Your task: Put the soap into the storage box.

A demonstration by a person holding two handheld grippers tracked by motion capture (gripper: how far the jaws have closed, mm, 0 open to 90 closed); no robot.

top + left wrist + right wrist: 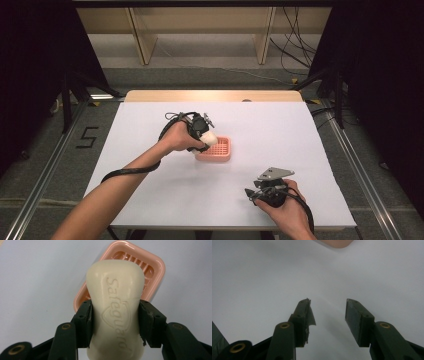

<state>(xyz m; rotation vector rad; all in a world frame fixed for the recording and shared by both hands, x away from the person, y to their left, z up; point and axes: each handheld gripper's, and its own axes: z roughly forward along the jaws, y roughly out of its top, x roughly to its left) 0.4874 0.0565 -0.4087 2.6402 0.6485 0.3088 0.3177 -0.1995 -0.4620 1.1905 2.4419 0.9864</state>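
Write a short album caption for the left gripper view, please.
Left gripper clamps a cream Safeguard soap bar above a pink soap dish.

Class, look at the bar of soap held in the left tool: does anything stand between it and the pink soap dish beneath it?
Nothing visible does. The left tool grips the soap just above the pink soap dish, whose slatted inside looks bare where it shows.
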